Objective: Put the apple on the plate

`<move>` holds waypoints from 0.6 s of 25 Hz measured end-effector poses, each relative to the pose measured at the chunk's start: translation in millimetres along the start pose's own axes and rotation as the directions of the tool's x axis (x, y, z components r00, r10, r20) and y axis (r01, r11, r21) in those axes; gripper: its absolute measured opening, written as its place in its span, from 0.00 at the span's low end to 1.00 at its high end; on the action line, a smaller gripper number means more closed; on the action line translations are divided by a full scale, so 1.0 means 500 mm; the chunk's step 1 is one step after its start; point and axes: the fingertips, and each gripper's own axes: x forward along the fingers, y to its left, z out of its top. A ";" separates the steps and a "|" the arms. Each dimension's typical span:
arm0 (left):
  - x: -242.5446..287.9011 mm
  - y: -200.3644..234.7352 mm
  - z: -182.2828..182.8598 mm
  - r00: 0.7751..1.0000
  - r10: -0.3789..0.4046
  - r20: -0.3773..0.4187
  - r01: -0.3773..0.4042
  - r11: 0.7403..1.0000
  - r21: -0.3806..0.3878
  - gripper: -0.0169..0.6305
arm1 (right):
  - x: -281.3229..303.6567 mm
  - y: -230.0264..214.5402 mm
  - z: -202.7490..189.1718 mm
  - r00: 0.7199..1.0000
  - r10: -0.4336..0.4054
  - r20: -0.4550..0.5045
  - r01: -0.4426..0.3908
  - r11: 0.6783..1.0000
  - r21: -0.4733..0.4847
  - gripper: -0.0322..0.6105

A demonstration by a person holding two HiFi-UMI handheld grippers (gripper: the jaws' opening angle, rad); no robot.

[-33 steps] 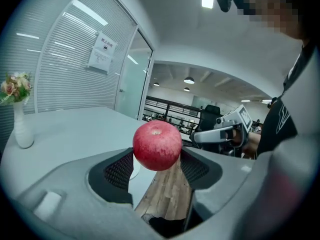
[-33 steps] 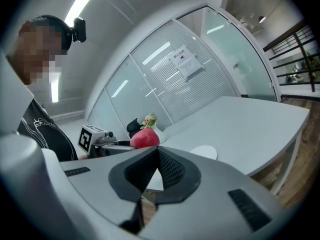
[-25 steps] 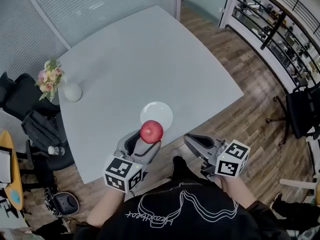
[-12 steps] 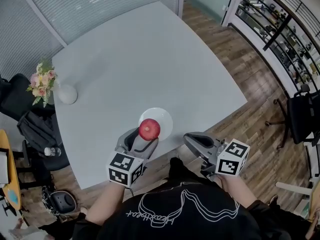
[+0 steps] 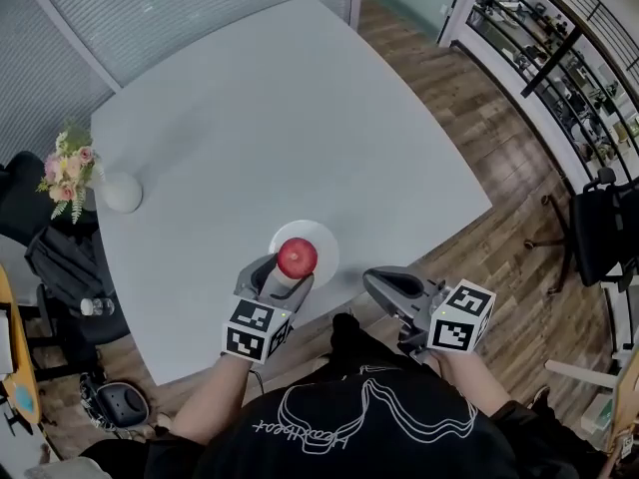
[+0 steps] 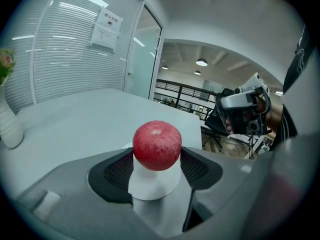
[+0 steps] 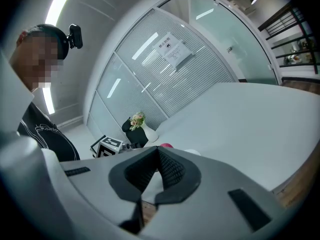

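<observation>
One red apple (image 5: pixel 297 257), stem dimple up, pinched at its two sides by the black ribbed pads (image 6: pixel 119 170) of the left gripper (image 5: pixel 283 272). Sits at the jaw tips, over the near left part of one round white plate (image 5: pixel 321 238); touching the plate or just above it, cannot tell. In the left gripper view, plate white directly beneath and behind the fruit. Both near the close edge of one pale grey table (image 5: pixel 280 118), just ahead of the person's black shirt (image 5: pixel 399 437).

To the right, apart from the plate and beside the table's near edge, the right gripper (image 5: pixel 373 279): jaws drawn together, tips meeting, nothing between them. Two grippers in all, each with one cube of black-and-white square markers.

On the shirt, a white line drawing with a line of script, upside down in the head view, not legible. On the glass wall, one white paper notice (image 6: pixel 106 25), print too small to read.

At the table's far left edge, one white vase (image 5: pixel 121 192) with one bunch of pink and cream flowers (image 5: pixel 62 168).
</observation>
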 end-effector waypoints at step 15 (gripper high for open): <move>0.062 0.030 -0.054 0.995 0.054 -0.082 -0.050 0.998 0.046 0.49 | -0.018 -0.038 -0.024 0.999 -0.035 -0.019 0.036 0.998 0.046 0.06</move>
